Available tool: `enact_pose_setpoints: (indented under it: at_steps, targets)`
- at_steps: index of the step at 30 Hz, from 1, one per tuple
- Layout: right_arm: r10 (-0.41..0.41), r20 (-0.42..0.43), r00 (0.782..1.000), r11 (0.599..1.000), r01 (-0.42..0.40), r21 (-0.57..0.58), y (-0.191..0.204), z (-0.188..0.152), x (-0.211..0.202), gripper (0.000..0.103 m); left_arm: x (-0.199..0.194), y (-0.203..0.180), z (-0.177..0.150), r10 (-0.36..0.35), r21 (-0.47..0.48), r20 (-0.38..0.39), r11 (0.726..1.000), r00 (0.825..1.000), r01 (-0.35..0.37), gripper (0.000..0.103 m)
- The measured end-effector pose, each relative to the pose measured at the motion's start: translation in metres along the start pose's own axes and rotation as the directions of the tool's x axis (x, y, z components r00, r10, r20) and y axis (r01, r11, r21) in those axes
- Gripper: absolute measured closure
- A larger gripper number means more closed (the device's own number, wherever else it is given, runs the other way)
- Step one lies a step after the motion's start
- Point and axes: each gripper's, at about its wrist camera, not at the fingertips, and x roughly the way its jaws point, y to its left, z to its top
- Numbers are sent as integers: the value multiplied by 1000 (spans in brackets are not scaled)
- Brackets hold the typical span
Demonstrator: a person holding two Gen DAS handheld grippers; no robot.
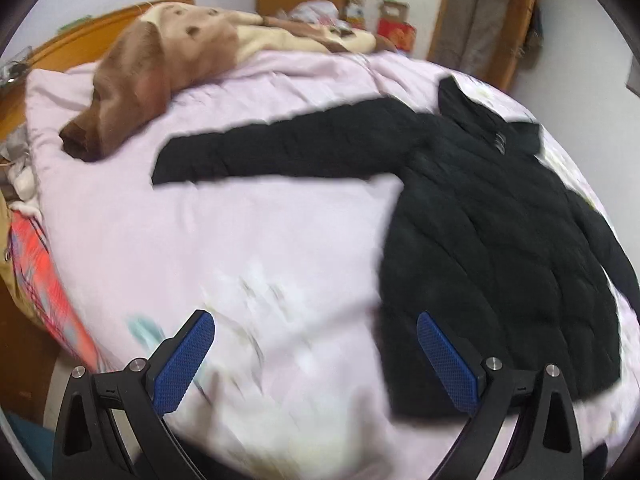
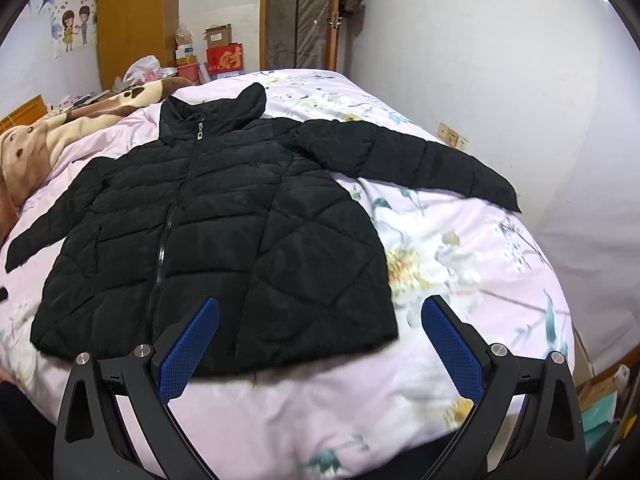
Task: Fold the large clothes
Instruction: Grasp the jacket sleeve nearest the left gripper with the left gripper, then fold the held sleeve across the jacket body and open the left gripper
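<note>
A black quilted puffer jacket (image 2: 224, 232) lies flat and zipped on a pink floral bedspread (image 2: 460, 264), both sleeves spread out sideways. In the left wrist view the same jacket (image 1: 492, 240) fills the right half, one sleeve stretching left across the bed. My left gripper (image 1: 316, 344) hovers open above the bedspread, its right pad over the jacket's lower corner. My right gripper (image 2: 320, 328) is open above the jacket's hem at the lower right corner. Neither holds anything.
A brown and cream plush blanket (image 1: 168, 64) is bunched at the head of the bed. A wooden wardrobe (image 2: 136, 20), boxes and bags stand behind. A door (image 2: 296, 12) is at the back. The white wall (image 2: 520, 100) runs along the bed's right side.
</note>
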Motion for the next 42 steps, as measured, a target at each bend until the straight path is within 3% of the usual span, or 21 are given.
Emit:
enact_pose_setpoints:
  at_steps: [7,10,14,16,19,29,31,33,35,37,42]
  targets:
    - [48,7,999,998,-48,-40,43,32,34,2,76,70,62,-3,-210,-43,978,999,-6,1]
    - [79,0,997,995,-79,-53,64,41,48,2,99,87,79,22,-212,-42,977,999,-30,1]
    - [137,-8,991,985,-137,-103,104,54,70,2,135,114,99,6,-284,-81,958,997,-28,1]
    - [165,-4,986,977,-164,-135,125,59,78,2,153,126,106,14,-325,-102,945,995,-46,1]
    - [219,-9,976,958,-217,-186,157,68,88,2,177,144,112,-7,-431,-116,901,993,-44,1]
    - [335,-68,940,897,-340,-281,236,80,116,2,221,165,140,9,-567,-96,821,995,-62,1]
    - [351,-81,933,885,-358,-297,245,81,121,2,225,165,145,19,-583,-94,810,995,-70,12]
    - [344,-80,936,882,-351,-315,254,81,125,2,225,162,149,21,-583,-76,810,997,-61,34]
    - [350,-80,933,879,-356,-317,258,82,128,2,226,155,155,30,-557,-72,828,997,-65,64]
    - [353,-88,932,880,-362,-308,260,84,132,2,220,146,163,76,-524,-53,847,996,-93,85]
    - [351,-83,933,887,-360,-291,255,86,136,2,190,120,178,137,-441,62,892,989,-96,89]
